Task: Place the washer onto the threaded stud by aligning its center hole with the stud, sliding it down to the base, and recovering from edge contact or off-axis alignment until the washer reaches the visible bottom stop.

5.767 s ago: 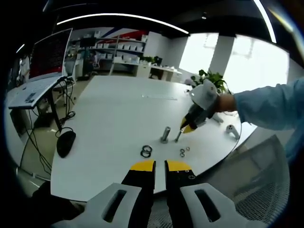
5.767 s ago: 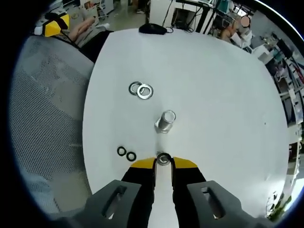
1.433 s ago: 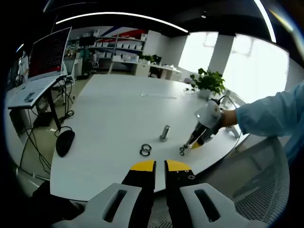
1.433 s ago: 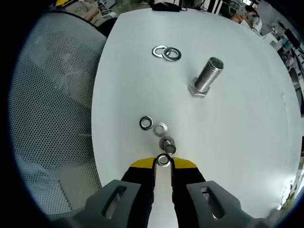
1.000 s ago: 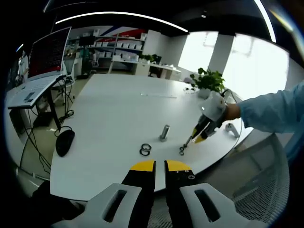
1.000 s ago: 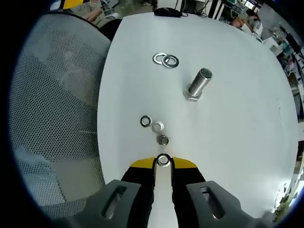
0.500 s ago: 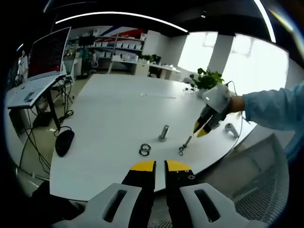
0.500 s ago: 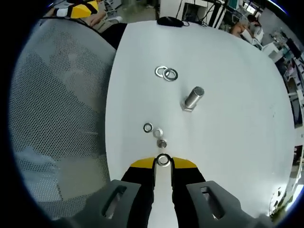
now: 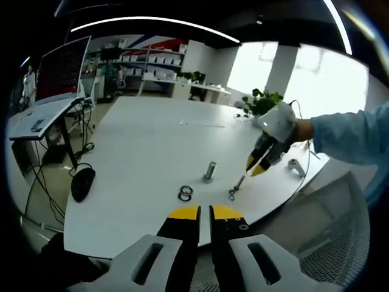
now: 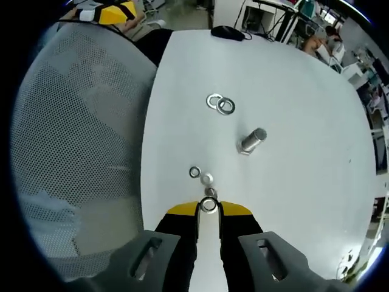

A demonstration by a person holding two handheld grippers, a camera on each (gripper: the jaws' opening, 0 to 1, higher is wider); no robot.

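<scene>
Right gripper view: washer (image 10: pixel 208 205) between tongs (image 10: pixel 208 210) (gripped)

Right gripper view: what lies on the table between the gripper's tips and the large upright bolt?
Two small washers and a small stud lie near the right gripper; bare white table beyond to the bolt.

Each tool has black jaws capped with yellow tips, rising from pale grey slotted mounts: left tool (image 9: pixel 205 214), right tool (image 10: pixel 208 210). A light blue sleeve (image 9: pixel 349 137) covers the person's arm behind the right tool.

The right gripper (image 10: pixel 208 208) pinches a washer (image 10: pixel 208 205) above the table (image 10: pixel 304 121).
</scene>
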